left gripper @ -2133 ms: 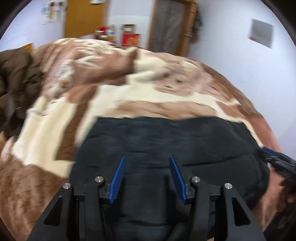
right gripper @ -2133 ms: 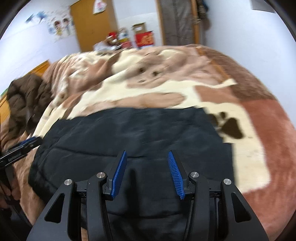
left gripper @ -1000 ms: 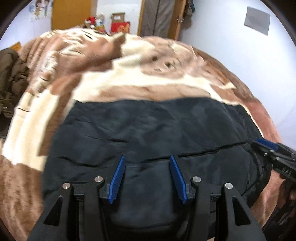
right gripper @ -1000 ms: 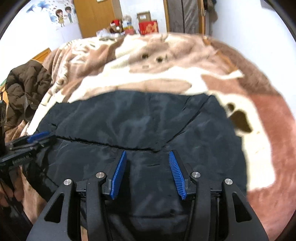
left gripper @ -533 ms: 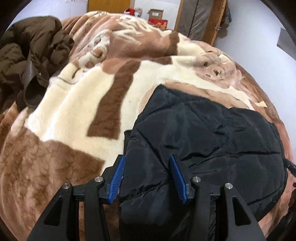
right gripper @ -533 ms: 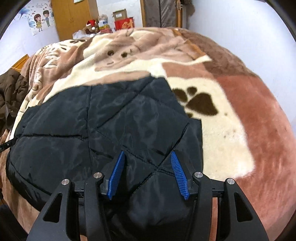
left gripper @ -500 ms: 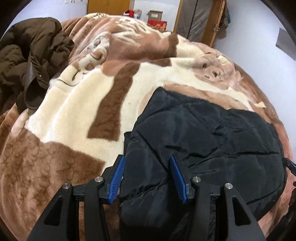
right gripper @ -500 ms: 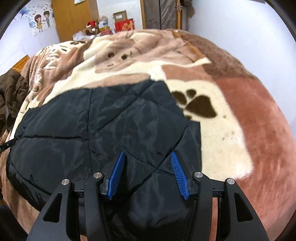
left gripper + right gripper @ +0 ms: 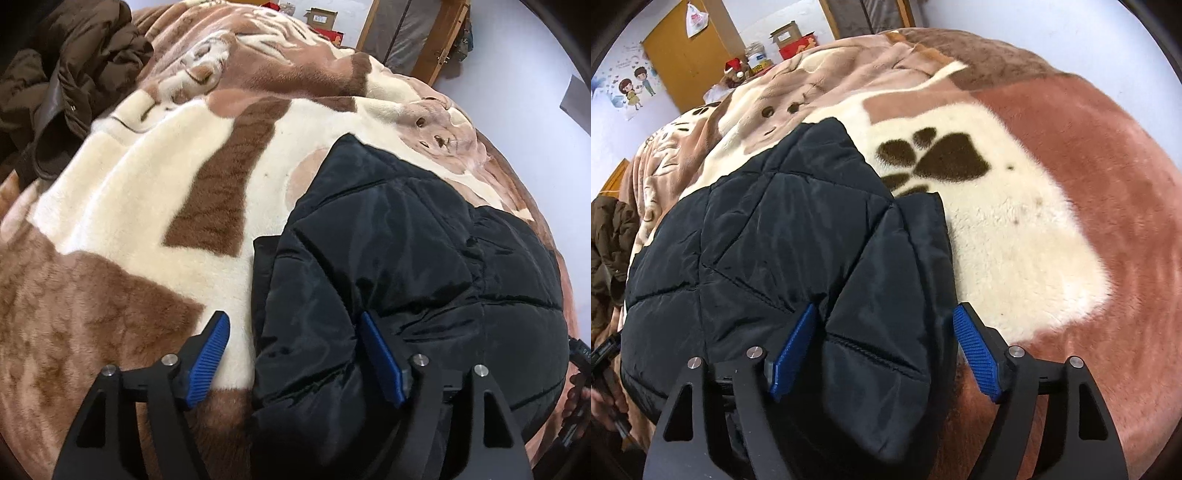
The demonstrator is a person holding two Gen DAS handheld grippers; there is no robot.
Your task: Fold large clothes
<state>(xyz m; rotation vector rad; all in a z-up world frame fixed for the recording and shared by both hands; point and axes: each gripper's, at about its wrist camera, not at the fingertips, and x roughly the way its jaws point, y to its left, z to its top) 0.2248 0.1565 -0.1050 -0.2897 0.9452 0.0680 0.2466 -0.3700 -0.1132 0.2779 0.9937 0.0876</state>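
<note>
- The black padded jacket (image 9: 406, 258) lies folded over on the bed, on a plush blanket (image 9: 140, 206) in brown, cream and pink; its near edge sits right under both cameras.
- The left gripper (image 9: 295, 354) is opening: its jaws stand apart with the jacket's left corner between them, one blue pad out over the blanket, the other against the fabric without pinching it.
- The right gripper (image 9: 886, 350) is opening too, jaws wide, the jacket's right corner loose between them and one pad clear over the blanket.
- The step in hand looks like letting go of a finished fold. To do it well, I judge both grippers should open fully before they lift, and lift straight away from the cloth, so no pad drags the slippery shell and pulls the fold apart.
- The padding is springy, so the top layer may puff up; a light press along the near edge would probably help it stay flat.
- The soft blanket gives under pressure, so pushing hard could shift the layers.
- Around the bed: a brown coat (image 9: 62, 74) is heaped at the far left, a paw print (image 9: 942, 158) marks the blanket to the right, and boxes (image 9: 792, 38) stand by a yellow door (image 9: 690, 55) against pale walls.
</note>
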